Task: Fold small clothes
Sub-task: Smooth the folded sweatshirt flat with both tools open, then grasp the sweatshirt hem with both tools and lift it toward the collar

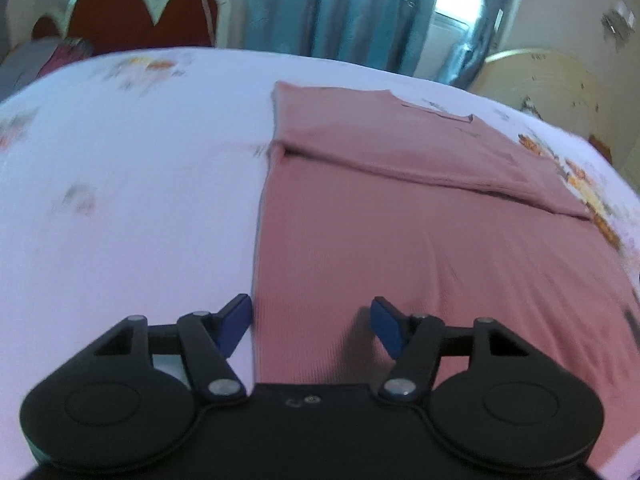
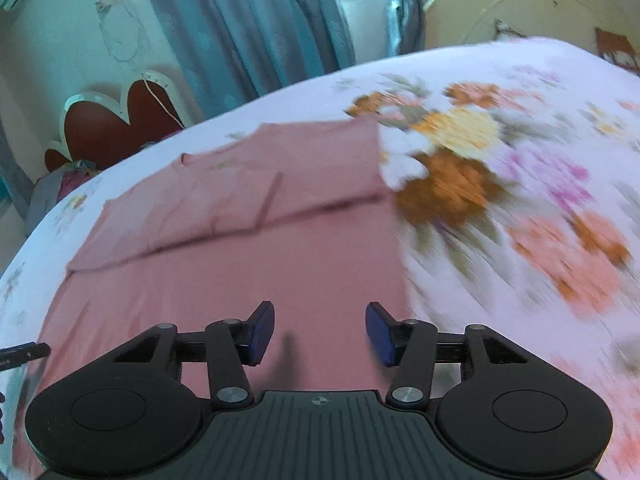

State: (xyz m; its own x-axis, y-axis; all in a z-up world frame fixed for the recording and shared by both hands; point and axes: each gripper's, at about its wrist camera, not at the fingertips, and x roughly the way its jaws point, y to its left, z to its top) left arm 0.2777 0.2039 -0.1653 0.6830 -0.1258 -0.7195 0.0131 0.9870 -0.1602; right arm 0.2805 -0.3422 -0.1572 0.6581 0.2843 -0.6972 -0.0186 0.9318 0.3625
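A pink ribbed garment (image 1: 400,240) lies flat on the bed, with its sleeves folded inward across its far half. It also shows in the right wrist view (image 2: 260,256). My left gripper (image 1: 311,326) is open and empty, just above the garment's near left edge. My right gripper (image 2: 320,334) is open and empty, above the garment's near right part. A dark tip of the left gripper (image 2: 24,354) shows at the left edge of the right wrist view.
The bed has a pale floral sheet (image 2: 520,200) (image 1: 120,200). A red scalloped headboard (image 1: 140,16) stands at the far left. Blue curtains (image 2: 248,28) and a window are behind the bed. A round cream board (image 2: 532,4) leans at the far right.
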